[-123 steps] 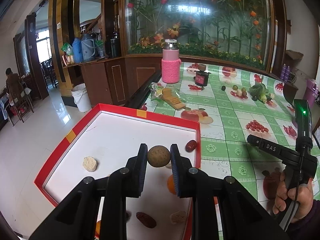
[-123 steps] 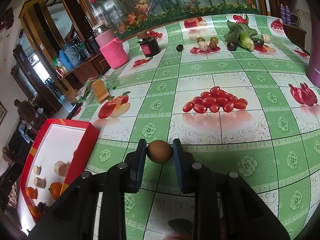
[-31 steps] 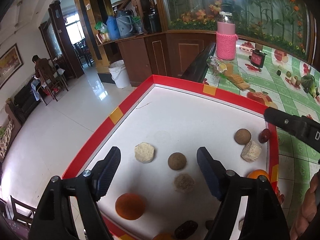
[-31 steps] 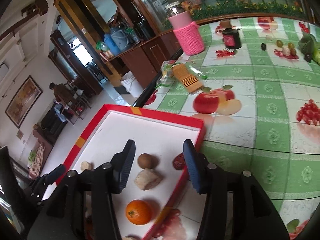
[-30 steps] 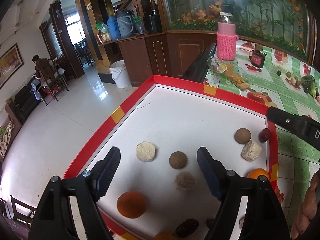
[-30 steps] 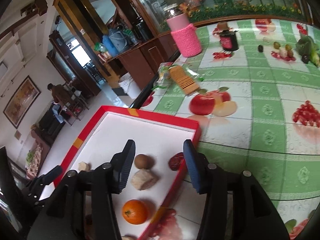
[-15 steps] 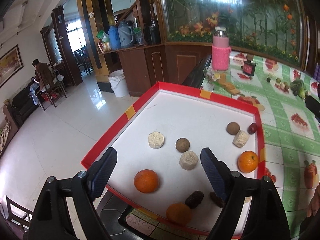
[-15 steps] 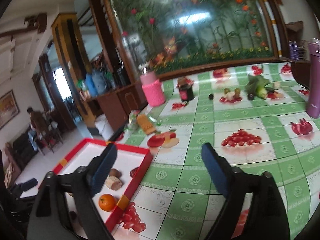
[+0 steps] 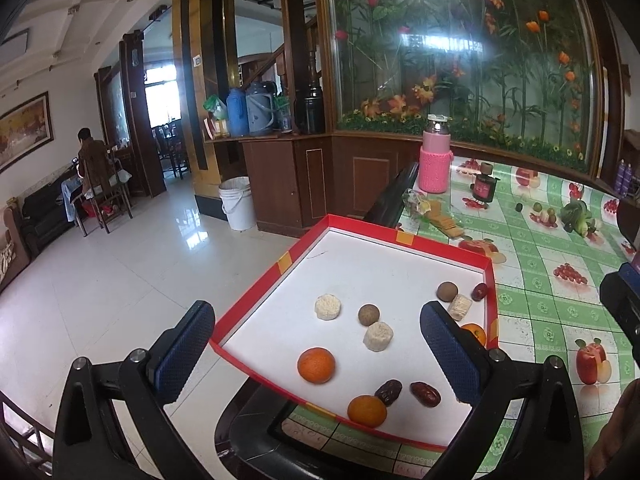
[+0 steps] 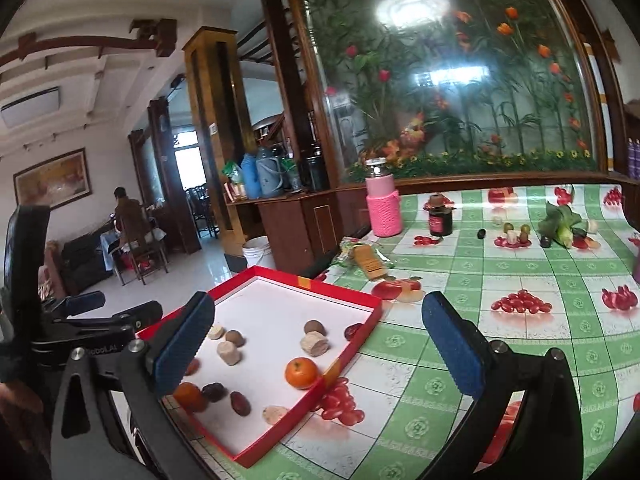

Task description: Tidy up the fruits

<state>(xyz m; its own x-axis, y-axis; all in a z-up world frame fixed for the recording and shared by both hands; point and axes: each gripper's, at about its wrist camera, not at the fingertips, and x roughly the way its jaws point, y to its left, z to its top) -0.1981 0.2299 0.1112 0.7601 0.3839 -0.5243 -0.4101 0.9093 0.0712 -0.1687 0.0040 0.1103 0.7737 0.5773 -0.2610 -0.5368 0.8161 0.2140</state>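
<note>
Both grippers have pulled up and back from the tray [image 9: 256, 292] since four seconds ago, when each was clamped on a brown fruit; those two fruits now lie inside it. Left gripper [image 9: 316, 344] hangs above the tray's near end with its jaws spread wide and nothing between them. Right gripper [image 10: 318, 340] hovers over the tray's right edge and the green tablecloth [image 10: 500, 344], likewise released and empty. On the white floor of the tray lie one brown fruit [image 9: 368, 314] near the middle between two pale cakes [image 9: 328, 307], and the other brown fruit [image 9: 447, 291] by the far right corner, beside a third cake and a red date [image 9: 479, 291]. Nearer the front edge are two oranges [image 9: 316, 365] and two dark dates [image 9: 425, 394]; a third orange [image 10: 301, 373] sits against the right wall.
</note>
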